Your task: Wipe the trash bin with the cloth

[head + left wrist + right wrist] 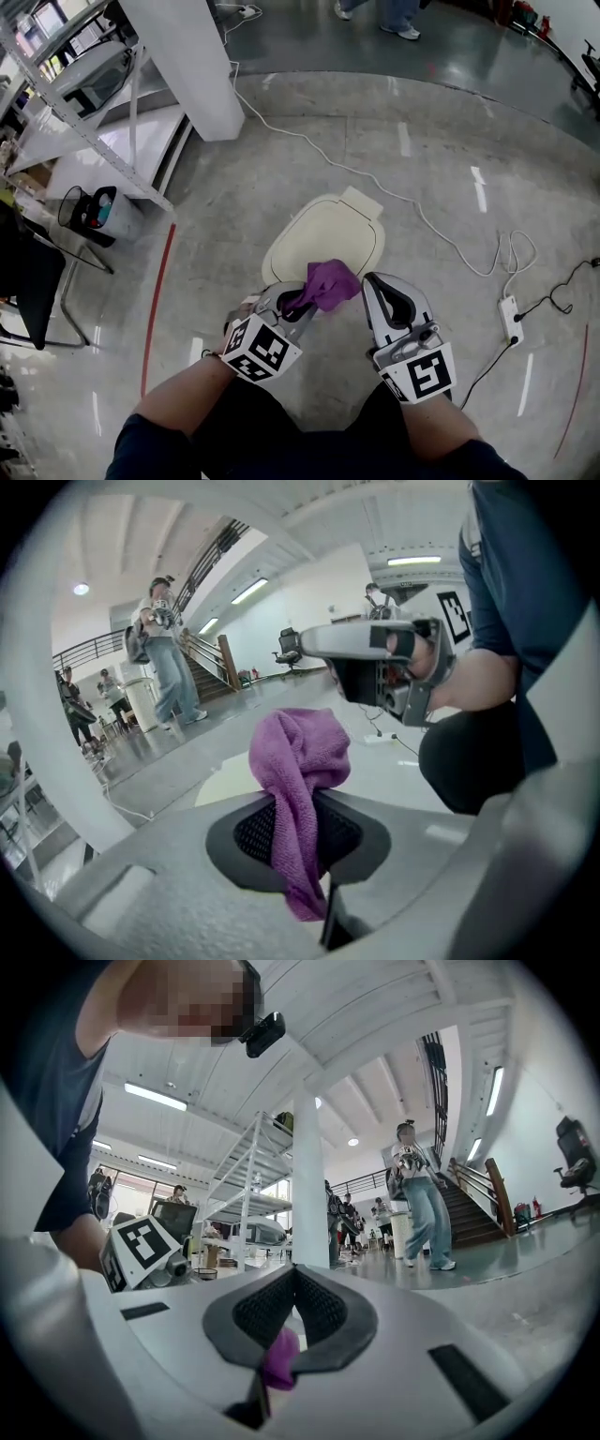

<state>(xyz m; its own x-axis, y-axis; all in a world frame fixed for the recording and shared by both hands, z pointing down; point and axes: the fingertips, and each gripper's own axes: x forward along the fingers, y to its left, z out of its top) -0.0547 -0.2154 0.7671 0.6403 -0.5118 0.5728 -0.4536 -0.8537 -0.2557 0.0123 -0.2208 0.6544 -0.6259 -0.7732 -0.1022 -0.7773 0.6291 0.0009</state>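
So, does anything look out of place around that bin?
Only the loose white cable, which snakes across the floor behind the trash bin towards a power strip. It looks easy to trip on. The bin itself seems upright and undamaged.

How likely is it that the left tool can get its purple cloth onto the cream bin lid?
Probably yes: the left tool is shut on the purple cloth, just over the cream bin lid, with nothing between them. The right tool seems to pinch a corner too.
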